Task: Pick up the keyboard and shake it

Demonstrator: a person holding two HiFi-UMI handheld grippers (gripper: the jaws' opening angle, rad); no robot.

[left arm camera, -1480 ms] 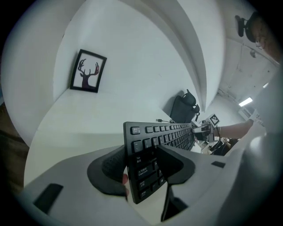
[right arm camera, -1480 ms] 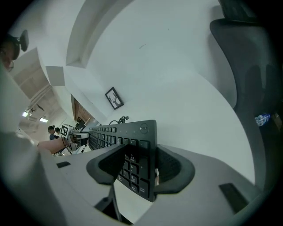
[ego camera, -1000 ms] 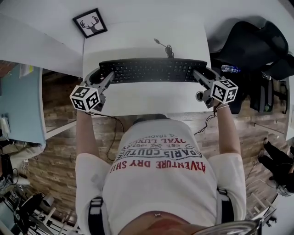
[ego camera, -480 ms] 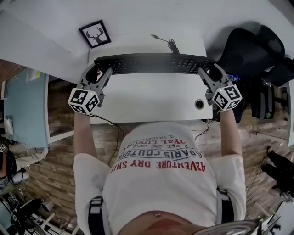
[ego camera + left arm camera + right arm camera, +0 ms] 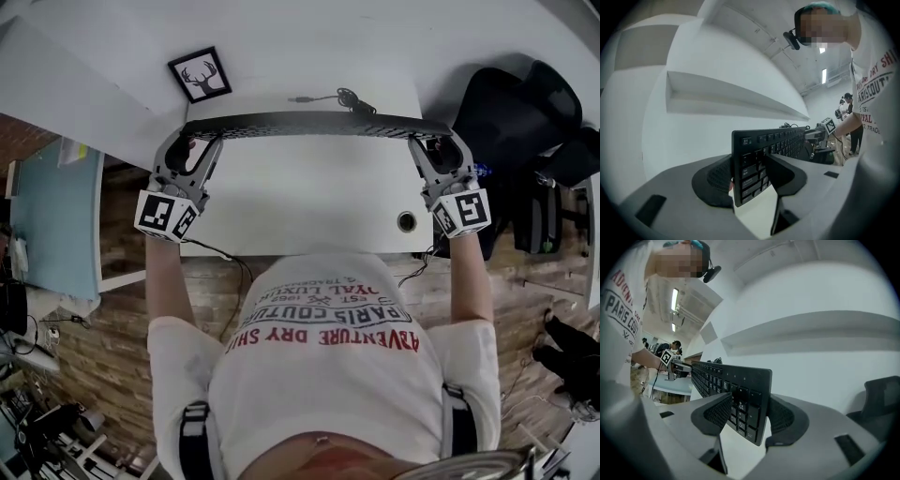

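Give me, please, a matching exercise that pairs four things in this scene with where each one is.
Things:
1 keyboard
2 framed deer picture
3 round hole
4 black chair

Places:
A in the desk top, near right
B beyond the desk's far left corner
C right of the desk
D tipped on edge, clamped at its ends by the left hand-held gripper and right hand-held gripper

Pairs: 1-D, 2-B, 3-A, 4-C

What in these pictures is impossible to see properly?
- Head view: the black plastic keyboard's keys, as it faces the camera edge-on.
- Gripper views: most lettering on the keys, too small and blurred.
- Head view: the plug of its thin black cable, too small.
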